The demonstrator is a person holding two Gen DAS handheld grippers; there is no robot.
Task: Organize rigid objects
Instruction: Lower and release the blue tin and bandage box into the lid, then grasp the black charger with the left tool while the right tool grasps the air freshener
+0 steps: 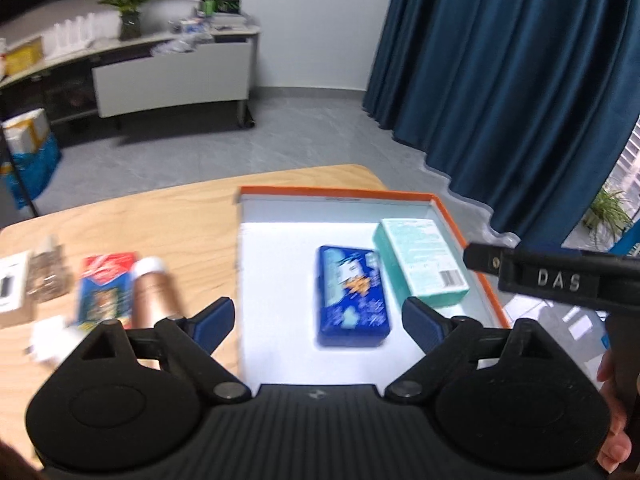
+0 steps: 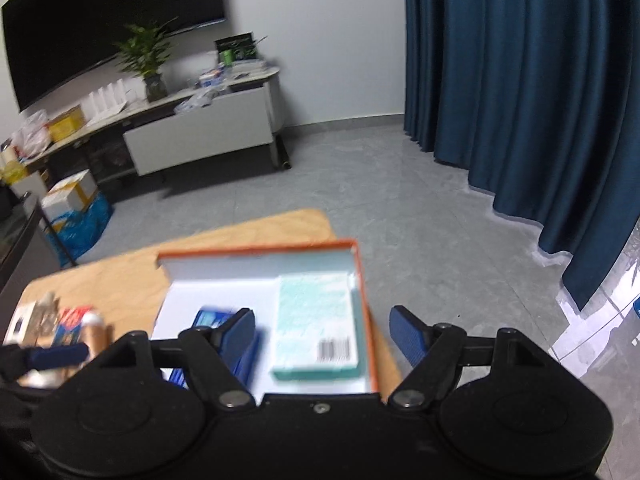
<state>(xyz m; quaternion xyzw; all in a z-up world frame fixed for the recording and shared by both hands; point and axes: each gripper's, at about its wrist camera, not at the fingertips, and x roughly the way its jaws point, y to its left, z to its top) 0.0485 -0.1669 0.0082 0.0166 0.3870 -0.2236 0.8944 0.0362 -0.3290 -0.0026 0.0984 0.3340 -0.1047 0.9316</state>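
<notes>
An orange-rimmed white box (image 1: 340, 192) stands on the wooden table; it also shows in the right wrist view (image 2: 256, 250). Inside lie a blue tin (image 1: 352, 296) and a teal carton (image 1: 424, 264), side by side. My left gripper (image 1: 318, 320) is open and empty above the box's near edge, in front of the blue tin. My right gripper (image 2: 322, 334) is open and empty above the teal carton (image 2: 316, 320); the blue tin (image 2: 212, 320) is partly hidden behind its left finger. The right gripper's body (image 1: 560, 280) shows at the right of the left wrist view.
Left of the box on the table (image 1: 160, 220) lie a copper-coloured bottle (image 1: 152, 292), a red-and-blue pack (image 1: 106, 284), a clear glass bottle (image 1: 46, 272), a white box (image 1: 10, 284) and a small white object (image 1: 50, 336). Grey floor, blue curtain and a sideboard lie beyond.
</notes>
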